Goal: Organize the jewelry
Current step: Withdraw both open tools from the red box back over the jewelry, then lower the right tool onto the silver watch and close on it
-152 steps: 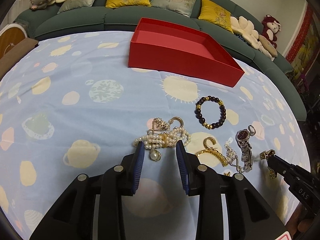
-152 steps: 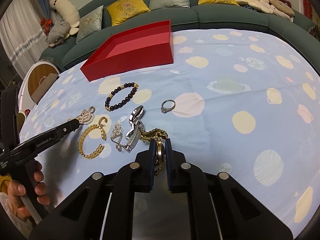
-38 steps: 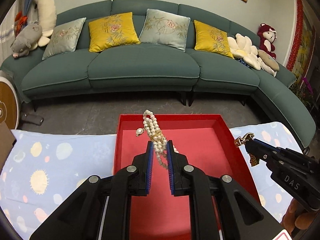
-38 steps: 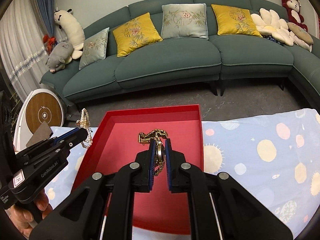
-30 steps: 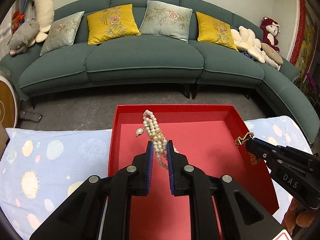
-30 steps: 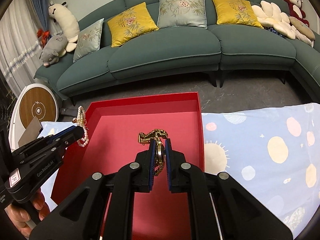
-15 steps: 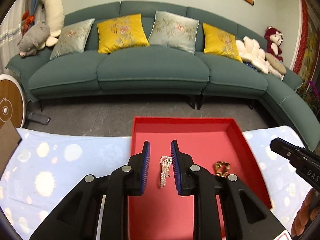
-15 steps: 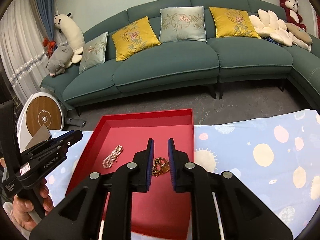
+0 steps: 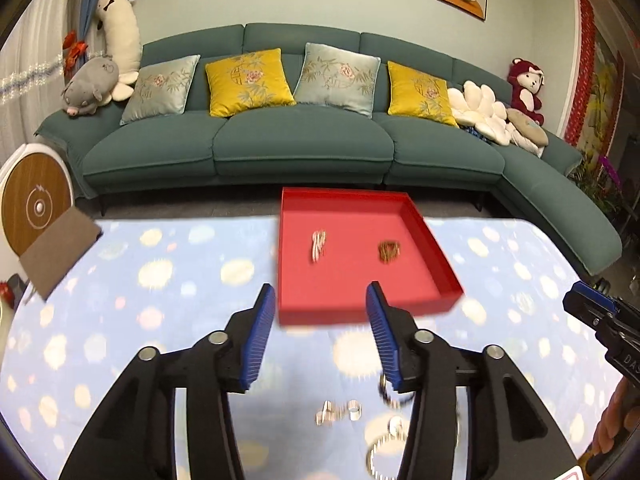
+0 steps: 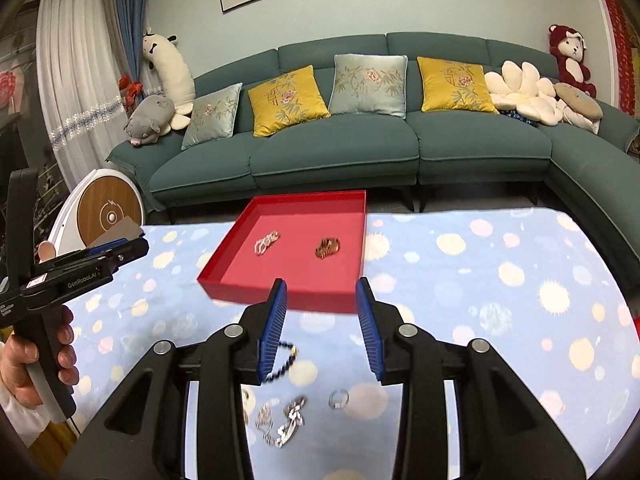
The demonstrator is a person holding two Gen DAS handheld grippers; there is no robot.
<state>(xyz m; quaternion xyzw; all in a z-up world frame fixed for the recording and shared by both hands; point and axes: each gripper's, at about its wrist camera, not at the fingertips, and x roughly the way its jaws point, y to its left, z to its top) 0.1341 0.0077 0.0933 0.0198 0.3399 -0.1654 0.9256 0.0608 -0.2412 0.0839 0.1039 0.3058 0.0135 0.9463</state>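
A red tray sits at the table's far edge. In it lie a pearl bracelet and a gold chain bracelet. My left gripper is open and empty, held above the table short of the tray. My right gripper is open and empty too. Loose jewelry lies near me: a dark bead bracelet, a silver ring, a silver watch, silver pieces and a gold bangle.
The table wears a pale blue spotted cloth. The right gripper shows at the left view's right edge; the left gripper and hand show at the right view's left. A green sofa stands behind.
Both grippers have let go of their bracelets into the red tray, opened wide, and pulled back toward me and upward, away from the tray.
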